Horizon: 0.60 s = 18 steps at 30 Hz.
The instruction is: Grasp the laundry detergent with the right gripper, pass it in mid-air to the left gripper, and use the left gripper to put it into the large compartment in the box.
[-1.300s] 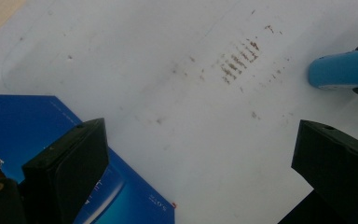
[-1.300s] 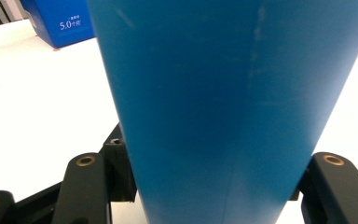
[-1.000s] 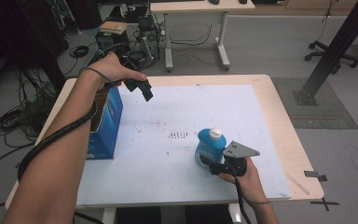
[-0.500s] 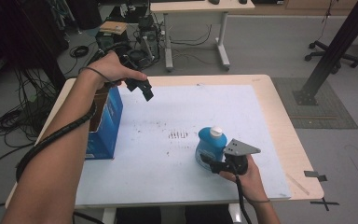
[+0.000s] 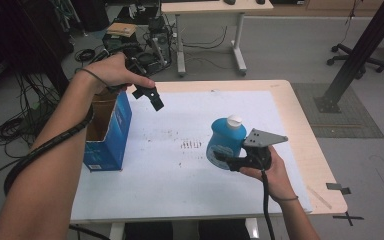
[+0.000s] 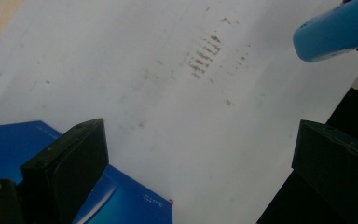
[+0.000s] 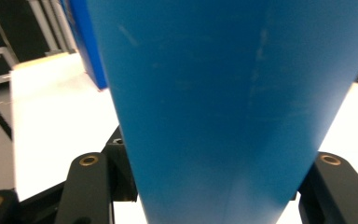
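Observation:
A round blue bottle (image 5: 224, 141) with a white cap (image 5: 235, 120) is at the right of the white mat (image 5: 180, 175), tilted slightly. My right gripper (image 5: 223, 160) is shut on its lower body from the near side. In the right gripper view the bottle (image 7: 233, 93) sits between both jaws of that gripper (image 7: 214, 186). My left gripper (image 5: 152, 99) hangs open in the air beside the top of an open blue box (image 5: 107, 135). The left gripper view has its jaws (image 6: 200, 154) wide apart with nothing between them, above the mat and the box (image 6: 121, 200), with the bottle (image 6: 335, 30) far off.
The blue box stands upright at the mat's left edge, its top open. Small brown specks (image 5: 190, 145) mark the mat's middle. The wooden table edge (image 5: 310, 145) runs close on the right. Desks, cables and a chair stand on the floor beyond.
My right gripper and the blue bottle have moved up and away from the near edge, apparently lifted. The left gripper has hardly moved.

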Tool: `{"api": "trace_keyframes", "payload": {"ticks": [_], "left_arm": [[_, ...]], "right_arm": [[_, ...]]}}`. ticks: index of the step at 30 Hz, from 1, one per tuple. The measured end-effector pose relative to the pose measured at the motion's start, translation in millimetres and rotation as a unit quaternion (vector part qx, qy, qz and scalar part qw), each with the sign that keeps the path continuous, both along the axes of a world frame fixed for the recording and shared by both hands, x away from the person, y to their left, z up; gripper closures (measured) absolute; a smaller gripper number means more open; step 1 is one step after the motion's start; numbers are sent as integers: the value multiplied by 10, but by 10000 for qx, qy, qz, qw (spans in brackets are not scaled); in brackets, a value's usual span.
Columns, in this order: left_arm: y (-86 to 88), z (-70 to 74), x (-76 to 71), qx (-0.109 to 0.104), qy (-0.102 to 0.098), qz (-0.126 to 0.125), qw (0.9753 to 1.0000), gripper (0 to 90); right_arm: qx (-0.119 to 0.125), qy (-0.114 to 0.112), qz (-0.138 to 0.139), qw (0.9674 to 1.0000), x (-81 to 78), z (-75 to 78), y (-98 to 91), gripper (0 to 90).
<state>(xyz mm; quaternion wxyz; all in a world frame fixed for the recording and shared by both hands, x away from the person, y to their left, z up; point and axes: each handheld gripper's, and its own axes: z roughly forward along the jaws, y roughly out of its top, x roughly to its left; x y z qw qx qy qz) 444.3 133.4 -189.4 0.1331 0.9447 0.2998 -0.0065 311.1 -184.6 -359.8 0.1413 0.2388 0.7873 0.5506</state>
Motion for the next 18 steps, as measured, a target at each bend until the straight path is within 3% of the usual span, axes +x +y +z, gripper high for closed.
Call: {"api": "trace_keyframes", "payload": {"ticks": [1,2,3,6,12,17,18], "left_arm": [[23,27,-53,38,13,-158,9999,38],[23,27,-53,38,13,-158,9999,37],[23,27,-53,38,13,-158,9999,37],[27,48,-93,25,-2,-272,9996,37],[30,126,-210,-81,-163,-575,9982,38],[61,216,-338,-191,-348,-828,9958,38],[61,216,-338,-191,-348,-828,9958,38]], "right_arm": [[5,-6,81,10000,16,70,6,424],[5,-6,81,10000,16,70,6,424],[19,-23,227,9997,50,205,15,424],[19,-23,227,9997,50,205,15,424],[28,10,577,9983,90,401,12,424],[48,37,1079,9941,141,613,12,424],[48,37,1079,9941,141,613,12,424]]}}
